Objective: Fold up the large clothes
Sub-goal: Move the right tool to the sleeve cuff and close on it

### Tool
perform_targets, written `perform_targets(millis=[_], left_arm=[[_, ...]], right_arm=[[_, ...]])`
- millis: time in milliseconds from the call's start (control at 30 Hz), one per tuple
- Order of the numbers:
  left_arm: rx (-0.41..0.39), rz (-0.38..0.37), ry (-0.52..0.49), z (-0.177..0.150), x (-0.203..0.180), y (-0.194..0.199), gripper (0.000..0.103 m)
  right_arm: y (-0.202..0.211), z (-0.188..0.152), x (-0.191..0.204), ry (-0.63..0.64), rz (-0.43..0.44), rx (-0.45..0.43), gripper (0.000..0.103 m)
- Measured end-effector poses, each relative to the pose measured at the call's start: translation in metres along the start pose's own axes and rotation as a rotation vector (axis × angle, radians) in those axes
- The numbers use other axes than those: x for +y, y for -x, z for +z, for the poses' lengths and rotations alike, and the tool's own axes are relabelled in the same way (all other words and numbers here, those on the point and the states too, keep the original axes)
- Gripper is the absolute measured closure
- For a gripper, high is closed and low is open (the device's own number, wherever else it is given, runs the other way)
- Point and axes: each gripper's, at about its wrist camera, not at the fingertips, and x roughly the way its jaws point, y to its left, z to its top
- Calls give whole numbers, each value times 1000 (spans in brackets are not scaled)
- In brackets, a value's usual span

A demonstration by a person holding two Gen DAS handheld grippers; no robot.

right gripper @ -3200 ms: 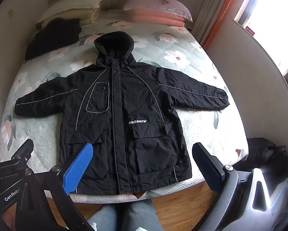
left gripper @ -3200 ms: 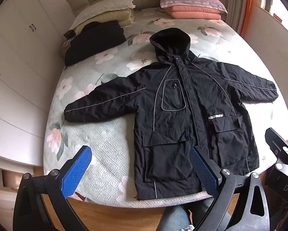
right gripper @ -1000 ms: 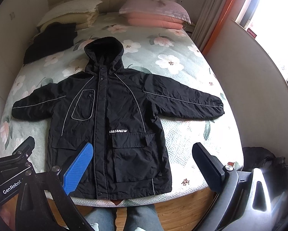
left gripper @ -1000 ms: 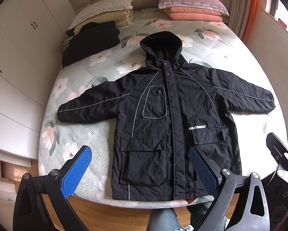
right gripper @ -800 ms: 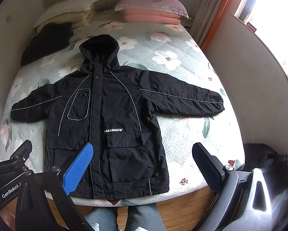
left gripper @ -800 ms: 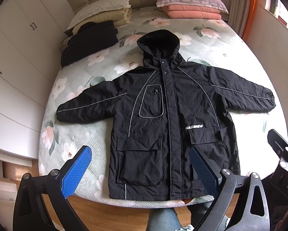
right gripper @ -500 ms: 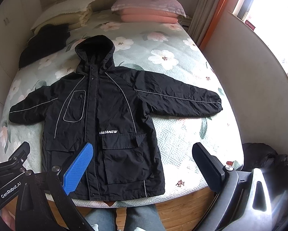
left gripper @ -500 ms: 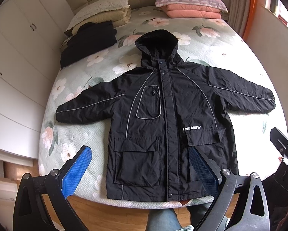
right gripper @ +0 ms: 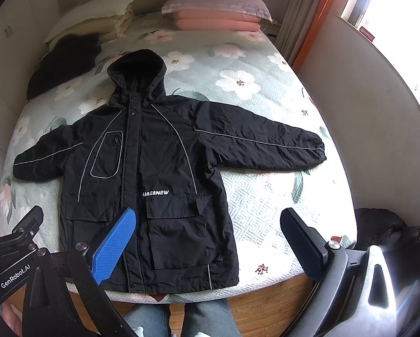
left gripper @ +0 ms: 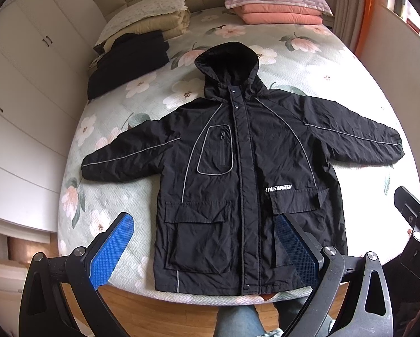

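A black hooded jacket [left gripper: 243,168] lies flat and face up on the bed, zipped, both sleeves spread out, hem at the near edge; it also shows in the right wrist view [right gripper: 153,168]. My left gripper [left gripper: 204,241] is open and empty, held in the air above the hem. My right gripper [right gripper: 207,236] is open and empty, above the jacket's lower right side. Neither touches the jacket.
The bed has a green floral quilt [left gripper: 308,64]. A folded black garment [left gripper: 128,59] and cream bedding [left gripper: 151,19] lie at the far left, pink pillows [left gripper: 277,5] at the far right. White wardrobes [left gripper: 22,98] stand left; a wall [right gripper: 372,140] and dark bundle [right gripper: 389,230] right.
Both grippers have drifted right along the foot of the bed, so the jacket sits further left in both views. The jacket has not moved and both grippers stay open.
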Motion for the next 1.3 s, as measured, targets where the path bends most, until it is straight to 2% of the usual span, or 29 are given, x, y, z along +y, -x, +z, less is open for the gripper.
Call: perform_targets(millis=[333,533,700,833,933,1000,1167,1300], left_arm=[[14,2,-5,15,-14,-9,2],[21,7,-5,29,-31,-21,2],[-46,-16,42,49,-39,-31,2],[-65,-19,93,72,-47,-49,2],[-76,-17,122,87,-55,-64,2],[-71,-7,113,96,-67,-79,2],[-41,-3,93,104,-94,-117,2],[-8,1,81,101,-121,-150,2]], right_arm=[[-16,11,-10,-7,-4,15,0],[-42,26,-40,-31,-19,26,0],[-70,45,-103,-104,-36,-11,0],[-106,62,-166,-169,-56,-26,0],[-138,71,-218,-226,-38,-54,0],[-168,76,-253,-253,-8,-57,0],[-266,69,-343,-412,85,16,0],[-338,55,-400,-527,124,79,8]])
